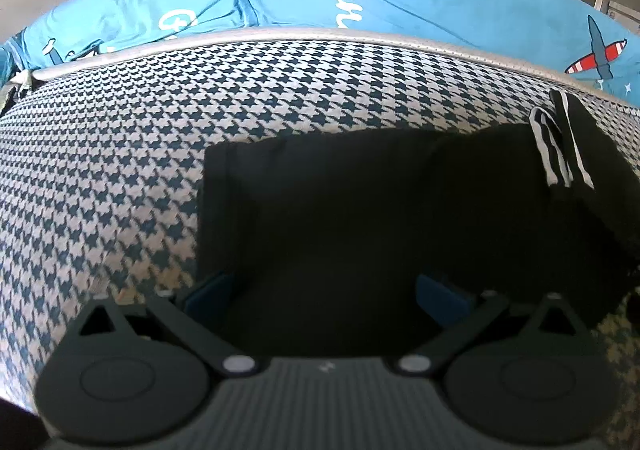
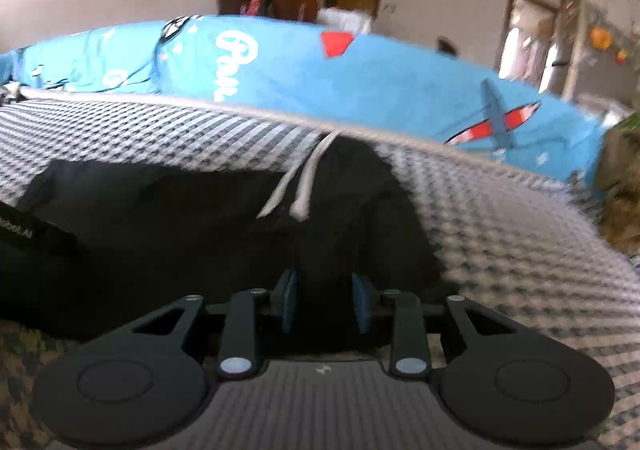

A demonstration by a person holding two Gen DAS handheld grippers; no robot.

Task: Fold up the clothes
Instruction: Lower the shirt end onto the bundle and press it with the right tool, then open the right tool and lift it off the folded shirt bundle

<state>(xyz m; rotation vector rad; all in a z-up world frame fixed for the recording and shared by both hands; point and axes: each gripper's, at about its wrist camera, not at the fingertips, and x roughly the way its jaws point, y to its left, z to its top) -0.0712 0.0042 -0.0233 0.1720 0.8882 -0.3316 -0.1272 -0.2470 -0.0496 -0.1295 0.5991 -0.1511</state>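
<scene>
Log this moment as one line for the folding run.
stage: mid-fold | black garment on houndstooth cushion | left gripper jaws open over it | right gripper jaws nearly closed, grasp unclear

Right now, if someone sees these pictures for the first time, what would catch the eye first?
Probably the black garment lying dark on the houndstooth cover, just ahead of both grippers. Behind it, the bright blue sheet with red-striped aeroplanes fills the background. White drawstrings also stand out against the black cloth.
</scene>
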